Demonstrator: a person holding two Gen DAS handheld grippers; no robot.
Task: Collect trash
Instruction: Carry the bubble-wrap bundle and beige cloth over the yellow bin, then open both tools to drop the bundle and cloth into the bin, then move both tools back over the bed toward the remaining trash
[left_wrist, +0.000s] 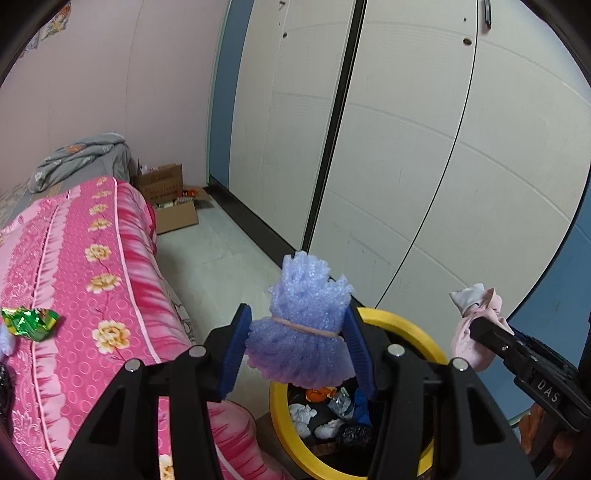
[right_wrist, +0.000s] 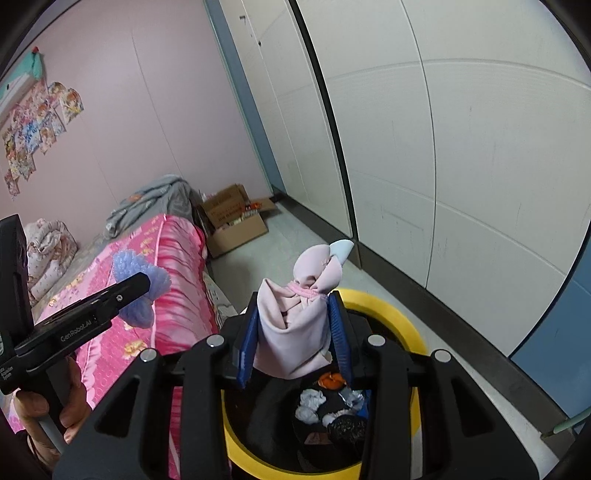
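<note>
In the left wrist view my left gripper (left_wrist: 297, 314) is shut on a purple foam net (left_wrist: 299, 332) tied with a rubber band, its blue pads pressing both sides. It hangs over a yellow-rimmed bin (left_wrist: 406, 325) that holds several crumpled scraps. My right gripper (right_wrist: 294, 299) is shut on a pale pink cloth bundle (right_wrist: 295, 332) tied with a pink band, above the same bin (right_wrist: 384, 306). Each gripper shows in the other's view: the right gripper (left_wrist: 480, 328) with its bundle (left_wrist: 469, 343), and the left gripper (right_wrist: 142, 284) with the foam (right_wrist: 136, 269). A green foil wrapper (left_wrist: 31, 323) lies on the bed.
A bed with a pink floral cover (left_wrist: 92, 258) runs along the left, right beside the bin. Open cardboard boxes (left_wrist: 173, 210) stand on the floor at its far end. White wardrobe doors (left_wrist: 406, 147) line the right. A hand (right_wrist: 37, 410) grips the left tool's handle.
</note>
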